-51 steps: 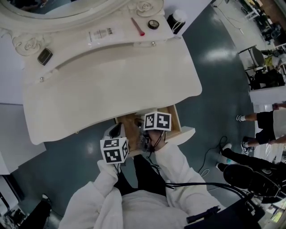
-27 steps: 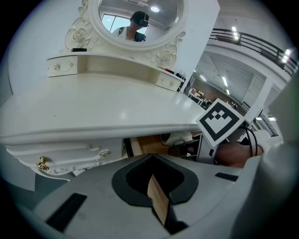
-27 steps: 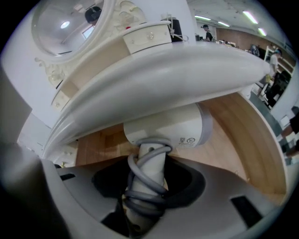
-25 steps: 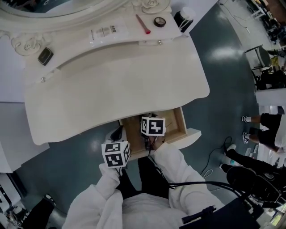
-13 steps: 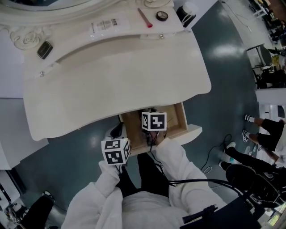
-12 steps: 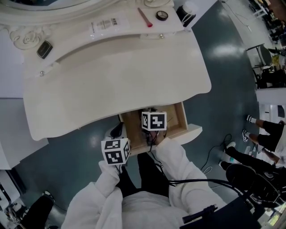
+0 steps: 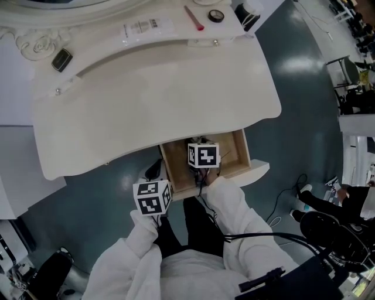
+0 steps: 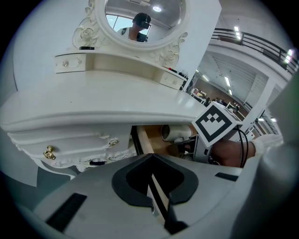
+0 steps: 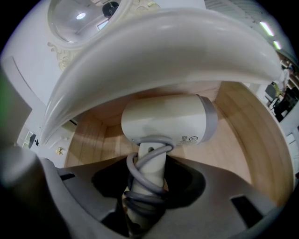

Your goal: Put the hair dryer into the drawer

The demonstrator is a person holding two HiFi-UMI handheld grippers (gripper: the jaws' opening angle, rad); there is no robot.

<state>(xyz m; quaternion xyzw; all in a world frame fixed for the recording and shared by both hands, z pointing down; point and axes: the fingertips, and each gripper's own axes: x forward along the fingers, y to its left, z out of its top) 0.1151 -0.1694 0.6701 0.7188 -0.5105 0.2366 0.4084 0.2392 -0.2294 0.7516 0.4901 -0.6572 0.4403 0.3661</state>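
Note:
A white hair dryer (image 9: 163, 119) with its grey cord wound round the handle hangs inside the open wooden drawer (image 9: 229, 154), just above its floor. My right gripper (image 9: 148, 179) is shut on the handle. In the head view its marker cube (image 7: 203, 155) covers the dryer over the drawer (image 7: 237, 153). My left gripper (image 7: 153, 171) sits just left of the drawer; its jaws (image 8: 152, 158) look shut with nothing held. From the left gripper view the hair dryer (image 8: 176, 133) shows in the drawer beside the right gripper.
The white vanity tabletop (image 7: 152, 88) overhangs the drawer. Its back shelf carries a red stick (image 7: 193, 17), a round compact (image 7: 216, 16) and a dark box (image 7: 61, 60). A closed drawer with a gold knob (image 8: 49, 152) lies left. Cables trail on the floor (image 7: 281, 199).
The head view has shifted a little, so the table sits slightly lower and to the right. Both grippers stay almost where they were, the right one still holding the hair dryer in the drawer.

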